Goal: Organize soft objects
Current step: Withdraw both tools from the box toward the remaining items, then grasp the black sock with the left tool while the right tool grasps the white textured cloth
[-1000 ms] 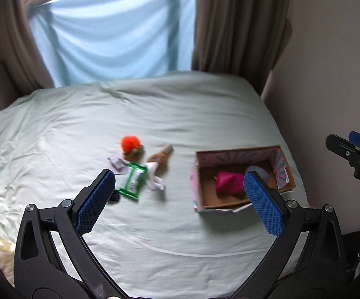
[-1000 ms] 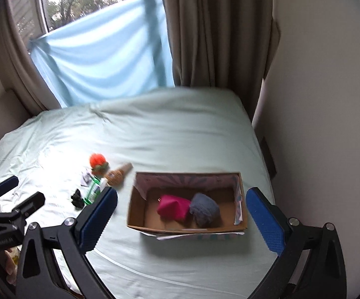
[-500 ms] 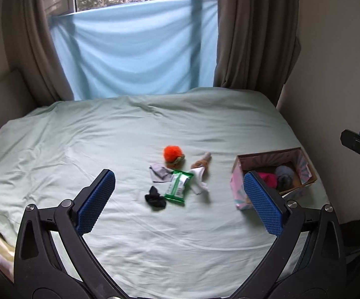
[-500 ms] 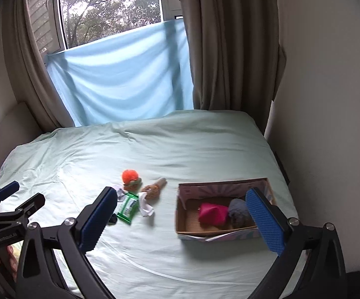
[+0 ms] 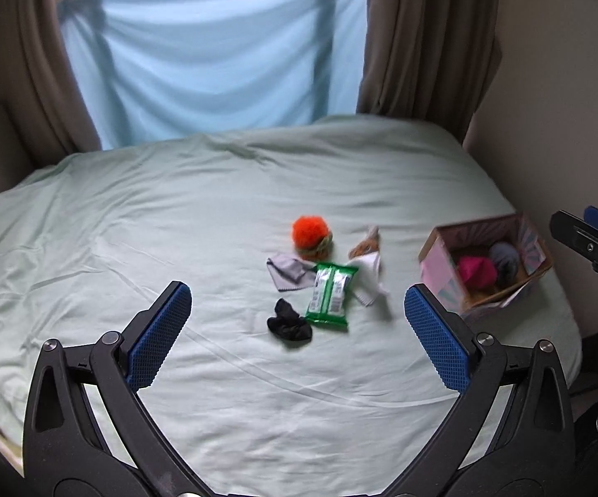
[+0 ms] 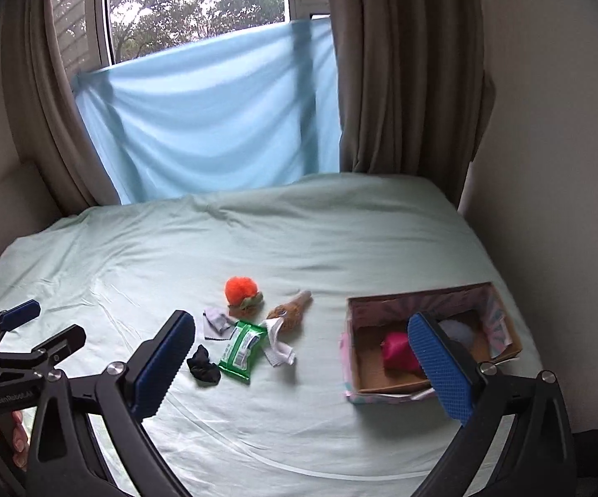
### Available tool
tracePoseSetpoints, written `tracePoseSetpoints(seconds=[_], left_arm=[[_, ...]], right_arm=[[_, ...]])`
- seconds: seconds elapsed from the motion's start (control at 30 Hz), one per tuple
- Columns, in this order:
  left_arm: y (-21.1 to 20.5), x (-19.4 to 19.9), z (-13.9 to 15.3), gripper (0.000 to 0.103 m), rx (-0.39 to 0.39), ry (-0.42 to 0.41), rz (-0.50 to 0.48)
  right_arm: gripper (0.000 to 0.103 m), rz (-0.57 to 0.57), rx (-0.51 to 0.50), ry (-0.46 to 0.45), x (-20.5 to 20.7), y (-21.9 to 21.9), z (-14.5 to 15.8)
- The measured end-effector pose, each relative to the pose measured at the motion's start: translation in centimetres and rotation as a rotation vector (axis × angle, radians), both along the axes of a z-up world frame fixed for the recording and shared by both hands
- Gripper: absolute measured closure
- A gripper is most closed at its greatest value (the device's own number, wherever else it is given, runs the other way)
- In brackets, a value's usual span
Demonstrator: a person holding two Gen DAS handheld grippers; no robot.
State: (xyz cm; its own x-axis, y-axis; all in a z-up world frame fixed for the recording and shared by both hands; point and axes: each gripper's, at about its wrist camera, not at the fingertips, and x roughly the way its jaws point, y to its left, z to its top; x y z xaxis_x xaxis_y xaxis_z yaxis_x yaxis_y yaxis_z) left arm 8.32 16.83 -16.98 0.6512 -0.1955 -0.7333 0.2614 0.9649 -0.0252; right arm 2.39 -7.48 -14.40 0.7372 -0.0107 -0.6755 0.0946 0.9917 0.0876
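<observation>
A cluster of small items lies mid-bed: an orange pompom toy [image 5: 310,237] [image 6: 241,291], a brown plush [image 5: 366,245] [image 6: 291,311], a grey cloth [image 5: 287,270] [image 6: 217,319], a white cloth [image 5: 368,277] [image 6: 277,347], a green wipes pack [image 5: 329,294] [image 6: 243,346] and a black sock [image 5: 288,324] [image 6: 202,364]. A cardboard box [image 5: 439,277] [image 6: 352,352] at the bed's right side holds a pink item [image 5: 477,272] [image 6: 400,351] and a grey item [image 5: 505,257] [image 6: 458,330]. My left gripper [image 5: 298,336] is open and empty, above the bed short of the cluster. My right gripper [image 6: 302,366] is open and empty, near the box.
The bed has a pale green sheet [image 5: 174,215] [image 6: 340,240]. A light blue cloth [image 5: 216,62] [image 6: 216,124] hangs at the window between brown curtains [image 5: 419,41] [image 6: 410,70]. A wall [image 5: 567,103] [image 6: 547,165] borders the bed's right edge, close behind the box.
Both grippers have drawn back and up from the bed, so the cluster and box look smaller and further off. The left view has swung left, shifting the box to its right edge.
</observation>
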Motion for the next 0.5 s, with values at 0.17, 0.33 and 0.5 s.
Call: tracePoseSetpoints(seconds=[0.17, 0.33, 0.5], left_arm=[[0.3, 2.5, -6.6, 0.001, 0.012, 0.032, -0.047], [0.2, 4.1, -13.0, 0.001, 0.014, 0.064, -0.089], [-0.4, 5.7, -19.2, 0.001, 0.034, 0.087, -0.117]], right_arm=[[0.001, 0.028, -0.029, 0.034, 2.4, 2.1, -6.0], [0.001, 0.05, -0.06, 0.044, 4.6, 3.5, -11.5], [0.007, 0.086, -0.092, 0.077, 7.0, 4.3, -17.8]])
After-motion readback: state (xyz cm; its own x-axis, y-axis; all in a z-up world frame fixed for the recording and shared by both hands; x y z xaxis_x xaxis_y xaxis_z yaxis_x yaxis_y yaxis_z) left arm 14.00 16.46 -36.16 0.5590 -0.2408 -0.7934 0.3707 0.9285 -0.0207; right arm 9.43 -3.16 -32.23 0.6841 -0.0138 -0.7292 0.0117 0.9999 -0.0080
